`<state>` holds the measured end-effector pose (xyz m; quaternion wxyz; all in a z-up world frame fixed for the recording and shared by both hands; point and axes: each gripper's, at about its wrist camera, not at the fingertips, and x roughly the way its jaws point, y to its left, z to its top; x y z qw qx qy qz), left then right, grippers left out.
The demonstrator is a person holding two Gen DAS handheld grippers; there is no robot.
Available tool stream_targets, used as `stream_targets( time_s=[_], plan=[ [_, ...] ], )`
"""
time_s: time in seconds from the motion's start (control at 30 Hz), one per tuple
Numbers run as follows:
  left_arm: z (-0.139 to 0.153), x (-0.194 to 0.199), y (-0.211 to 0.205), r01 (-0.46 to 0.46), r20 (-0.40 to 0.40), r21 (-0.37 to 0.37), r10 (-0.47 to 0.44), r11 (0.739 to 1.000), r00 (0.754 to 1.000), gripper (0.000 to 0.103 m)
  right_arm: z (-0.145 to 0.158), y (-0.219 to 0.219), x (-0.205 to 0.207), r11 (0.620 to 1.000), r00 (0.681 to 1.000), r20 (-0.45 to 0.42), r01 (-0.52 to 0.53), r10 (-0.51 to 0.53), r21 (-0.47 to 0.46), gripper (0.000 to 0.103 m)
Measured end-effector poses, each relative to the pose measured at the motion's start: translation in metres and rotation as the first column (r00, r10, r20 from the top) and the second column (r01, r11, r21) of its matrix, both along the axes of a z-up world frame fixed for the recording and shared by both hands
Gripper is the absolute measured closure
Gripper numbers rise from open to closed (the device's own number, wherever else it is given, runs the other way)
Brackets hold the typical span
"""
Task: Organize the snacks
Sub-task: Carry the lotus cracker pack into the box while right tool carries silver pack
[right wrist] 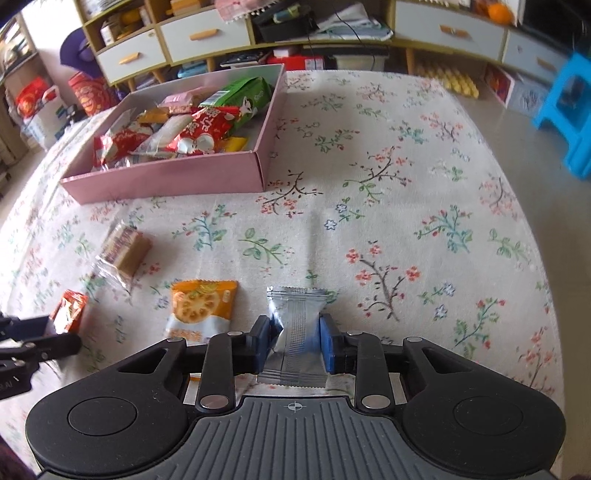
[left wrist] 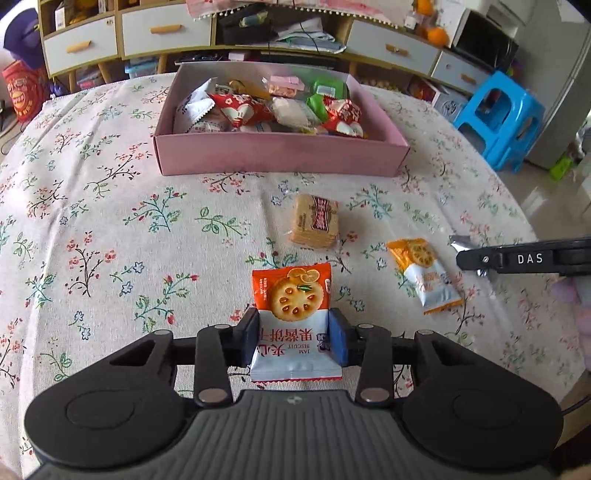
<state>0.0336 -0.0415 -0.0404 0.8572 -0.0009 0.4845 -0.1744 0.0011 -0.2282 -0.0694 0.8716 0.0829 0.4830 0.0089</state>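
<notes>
My left gripper (left wrist: 293, 338) is shut on a red-orange jam biscuit packet (left wrist: 291, 295), held just over the floral tablecloth. My right gripper (right wrist: 295, 339) is shut on a silver foil snack packet (right wrist: 297, 321); it also shows in the left wrist view (left wrist: 517, 258) at the right edge. A pink box (left wrist: 280, 155) full of wrapped snacks stands at the far side, and shows in the right wrist view (right wrist: 166, 181) at upper left. Loose on the cloth lie a clear cracker pack (left wrist: 314, 220) and an orange-and-white biscuit packet (left wrist: 424, 275).
The floral tablecloth (left wrist: 110, 221) covers a round table. Behind it stand drawers and shelves (left wrist: 166, 33). A blue plastic stool (left wrist: 502, 118) stands on the floor at the right. The left gripper shows in the right wrist view (right wrist: 33, 343) at the left edge.
</notes>
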Motion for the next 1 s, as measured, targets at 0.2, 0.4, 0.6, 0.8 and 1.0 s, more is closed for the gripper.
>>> stream_targets(
  time_s=[0.2, 0.4, 0.6, 0.8, 1.0],
  plan=[
    [0.009, 0.008, 0.01, -0.024, -0.004, -0.054, 0.024, 0.998, 1.0, 0.067, 0.014, 0.003, 0.007, 0.997, 1.0, 0.0, 0.028, -0.028, 0.077, 0.076],
    [0.02, 0.02, 0.019, -0.04, 0.002, -0.105, 0.04, 0.994, 0.999, 0.067, 0.03, 0.007, 0.019, 0.988, 0.998, 0.014, 0.051, -0.054, 0.147, 0.076],
    [0.031, 0.037, 0.021, -0.037, 0.025, -0.157, 0.042, 0.987, 0.999, 0.067, 0.039, 0.011, 0.034, 0.978, 0.995, 0.04, 0.076, -0.086, 0.195, 0.076],
    [0.034, 0.057, 0.019, -0.05, 0.032, -0.192, 0.058, 0.98, 0.998, 0.067, 0.041, 0.01, 0.053, 0.961, 0.989, 0.054, 0.118, -0.136, 0.251, 0.076],
    [0.038, 0.074, 0.018, -0.085, 0.032, -0.237, 0.095, 0.968, 0.995, 0.067, 0.043, 0.009, 0.073, 0.945, 0.981, 0.07, 0.154, -0.181, 0.287, 0.076]
  ],
)
